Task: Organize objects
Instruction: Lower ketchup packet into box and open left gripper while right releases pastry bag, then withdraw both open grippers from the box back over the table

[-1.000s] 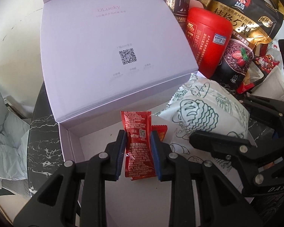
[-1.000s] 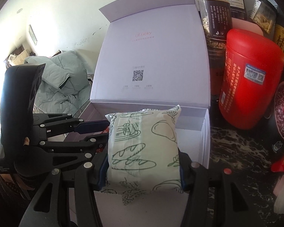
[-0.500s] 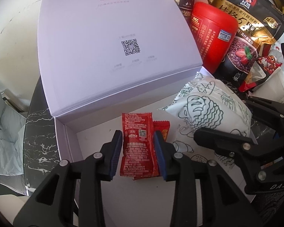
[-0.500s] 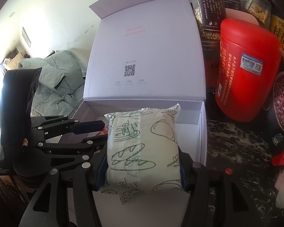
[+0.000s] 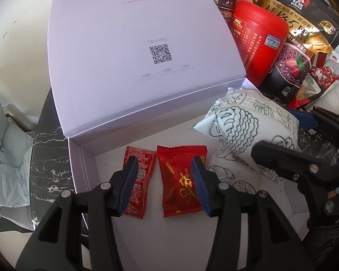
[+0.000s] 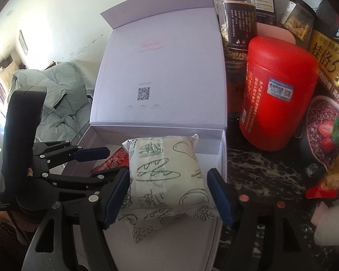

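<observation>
**Both tongs let go over the open box**

Left tongs [image 5: 163, 181]: jaws have just been opening, now parted a moderate way. Two red packets lie flat on the box floor under them, lower centre of the left view. The ketchup sachet [image 5: 139, 180] sits under the left pad, partly hidden by it. The red candy wrapper [image 5: 180, 180] lies in the gap, right edge tucked under the right pad. Neither looks pinched; both look released. Long axes of both run roughly up-down in frame, in line with the tongs.

Right tongs [image 6: 168, 188]: jaws also just been opening, gap visible on the right side of the bread bag [image 6: 167, 176]; left pad is right against the bag, contact unclear. The bag looks puffy and rests inside the white box [image 6: 222, 155], its near end over the front of the floor, lower centre of the right view. Long axis runs away from the camera toward the raised lid [image 5: 135, 56].

Key relation: all three items are already down in the box, directly below and between each pair of jaws. Next move is probably a straight pull-back and lift out of the box. Risk: the left tongs' right pad overlaps the candy wrapper and could drag it.

Clutter to the right of the box: red canister [image 6: 278, 94], oat bag [image 5: 298, 22], jars at upper right. Untouched.
</observation>
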`<action>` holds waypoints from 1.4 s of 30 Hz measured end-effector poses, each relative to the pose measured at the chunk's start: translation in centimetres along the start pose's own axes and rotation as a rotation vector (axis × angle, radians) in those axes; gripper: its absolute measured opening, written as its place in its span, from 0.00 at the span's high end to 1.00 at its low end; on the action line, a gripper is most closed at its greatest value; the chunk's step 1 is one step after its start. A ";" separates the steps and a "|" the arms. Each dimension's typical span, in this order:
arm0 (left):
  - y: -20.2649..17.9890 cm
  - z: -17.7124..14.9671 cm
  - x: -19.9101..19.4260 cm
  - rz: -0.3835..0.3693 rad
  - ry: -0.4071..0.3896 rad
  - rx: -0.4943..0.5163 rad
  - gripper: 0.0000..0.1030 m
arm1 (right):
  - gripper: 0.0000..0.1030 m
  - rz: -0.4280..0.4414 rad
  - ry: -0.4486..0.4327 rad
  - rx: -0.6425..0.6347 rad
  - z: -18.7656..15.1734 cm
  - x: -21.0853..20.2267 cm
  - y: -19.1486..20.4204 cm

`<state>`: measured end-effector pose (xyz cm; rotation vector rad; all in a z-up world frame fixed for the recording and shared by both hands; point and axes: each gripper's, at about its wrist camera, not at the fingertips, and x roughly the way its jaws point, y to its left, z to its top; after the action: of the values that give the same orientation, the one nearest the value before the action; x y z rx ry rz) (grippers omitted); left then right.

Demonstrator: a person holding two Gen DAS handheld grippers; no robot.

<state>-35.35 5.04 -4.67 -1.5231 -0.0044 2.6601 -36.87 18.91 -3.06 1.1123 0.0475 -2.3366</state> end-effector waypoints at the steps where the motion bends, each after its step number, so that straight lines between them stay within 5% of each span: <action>1: 0.0 0.0 -0.1 -0.004 0.001 -0.003 0.54 | 0.31 -0.001 -0.005 0.000 0.1 -0.2 0.1; 13: -1.2 0.8 -1.7 -0.044 -0.027 0.030 0.54 | 0.31 -0.040 -0.031 -0.003 0.3 -2.7 1.1; 31: 1.0 -0.9 -10.0 -0.054 -0.115 0.019 0.54 | 0.31 -0.087 -0.096 0.000 0.4 -9.3 4.5; 42: 0.8 -2.5 -14.3 -0.040 -0.177 0.021 0.42 | 0.31 -0.093 -0.116 -0.018 -0.9 -12.9 6.9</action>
<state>-26.07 3.17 6.33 -1.2636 -0.0164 2.7438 -26.27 19.17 7.06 0.9830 0.0788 -2.4746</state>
